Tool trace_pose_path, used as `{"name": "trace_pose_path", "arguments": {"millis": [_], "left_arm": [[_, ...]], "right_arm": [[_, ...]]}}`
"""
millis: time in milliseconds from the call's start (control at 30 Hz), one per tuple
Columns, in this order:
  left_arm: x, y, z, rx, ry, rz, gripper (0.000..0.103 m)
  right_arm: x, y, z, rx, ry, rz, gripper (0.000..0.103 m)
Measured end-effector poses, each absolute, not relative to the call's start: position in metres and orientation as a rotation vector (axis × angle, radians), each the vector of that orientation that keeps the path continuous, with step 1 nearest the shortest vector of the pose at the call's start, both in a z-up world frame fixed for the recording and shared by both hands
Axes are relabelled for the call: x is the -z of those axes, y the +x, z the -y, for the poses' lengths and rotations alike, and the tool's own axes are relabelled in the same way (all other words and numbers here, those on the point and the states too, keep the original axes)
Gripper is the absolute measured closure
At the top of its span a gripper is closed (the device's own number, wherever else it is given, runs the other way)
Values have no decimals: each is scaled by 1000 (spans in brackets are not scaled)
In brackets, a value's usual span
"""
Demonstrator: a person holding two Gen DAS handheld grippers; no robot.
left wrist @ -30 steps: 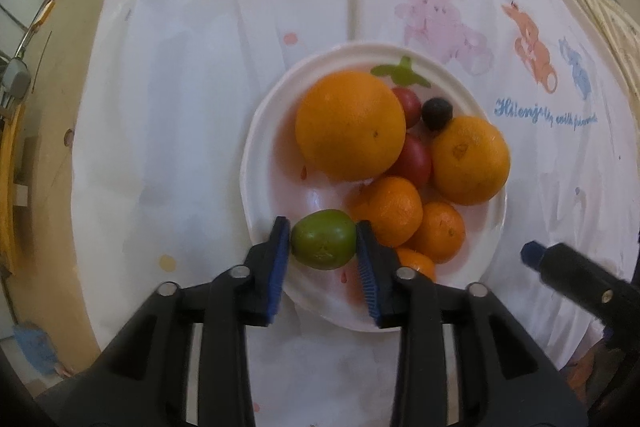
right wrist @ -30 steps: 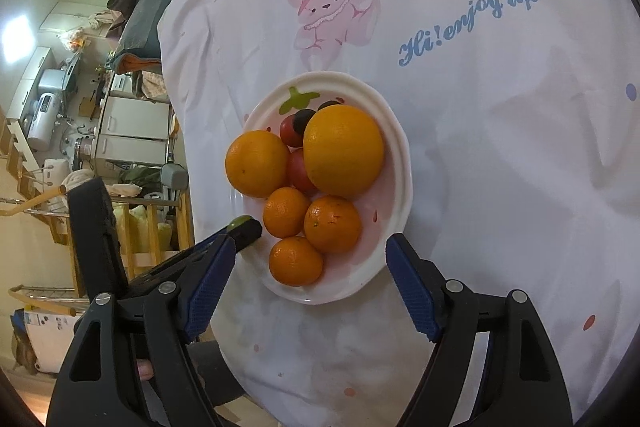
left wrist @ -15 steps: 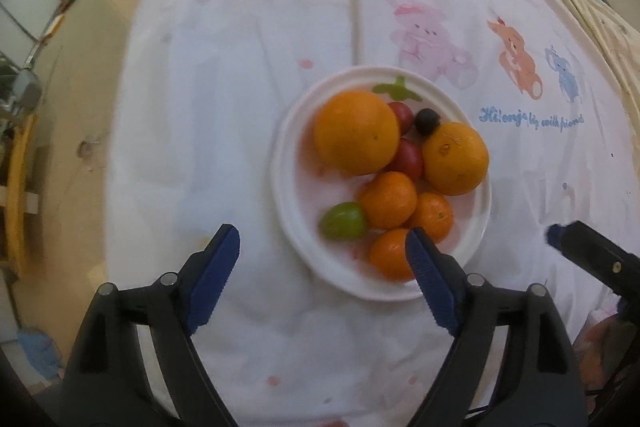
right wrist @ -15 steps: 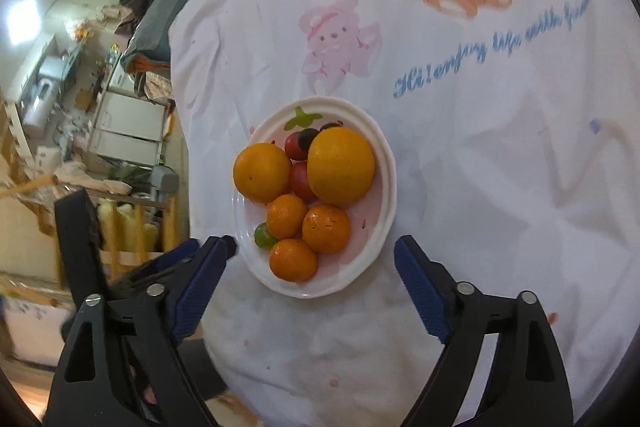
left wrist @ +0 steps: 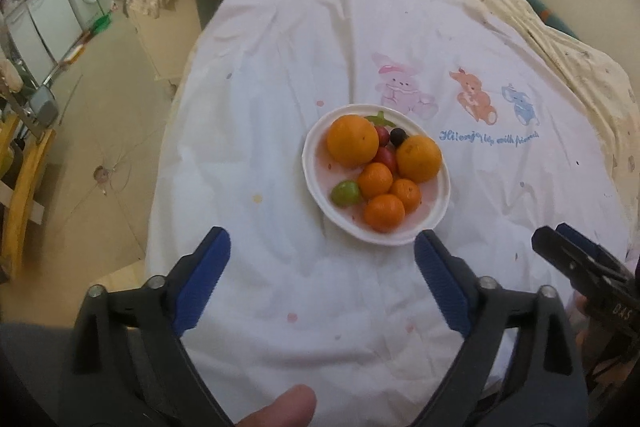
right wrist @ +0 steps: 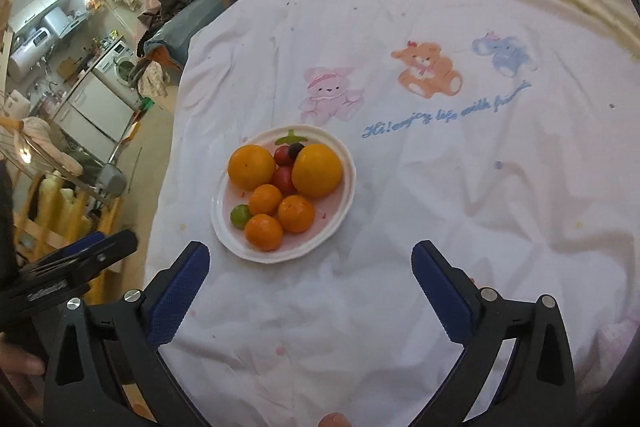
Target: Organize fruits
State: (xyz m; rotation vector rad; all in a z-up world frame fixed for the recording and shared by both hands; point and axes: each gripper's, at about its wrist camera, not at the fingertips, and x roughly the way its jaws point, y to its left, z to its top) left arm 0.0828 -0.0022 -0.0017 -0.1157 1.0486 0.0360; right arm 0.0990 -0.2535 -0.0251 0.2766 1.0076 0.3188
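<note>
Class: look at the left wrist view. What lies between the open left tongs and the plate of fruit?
Only bare white cloth lies between the left tongs and the plate; the left wrist view shows it, tongs holding nothing.

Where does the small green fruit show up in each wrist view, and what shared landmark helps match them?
Left wrist: small green fruit lies at the plate's lower-left edge, just left of centre.
Right wrist: small green fruit lies at the plate's lower-left edge, left of centre.
Shared landmark: the pink bunny print beyond the plate.
</note>
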Motion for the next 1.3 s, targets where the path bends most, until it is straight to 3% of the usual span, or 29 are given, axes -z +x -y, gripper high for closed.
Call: {"name": "trace_pose_path", "arguments": {"millis": [133,200,333,1300], "left_arm": [[-3,53,4,-62,-82,-952,9],[-6,41,5,-70,-60,-893,0],[-7,34,0,-77,-50,-829,0],[7,42,0,-69,-86,-829,0]], "right_arm": [[20,78,250,-305,245,-933,0],[19,69,247,-311,244,-888,0],[16,56,236,-309,195,-820,0],[19,59,226,-257,131,-796,0]]}}
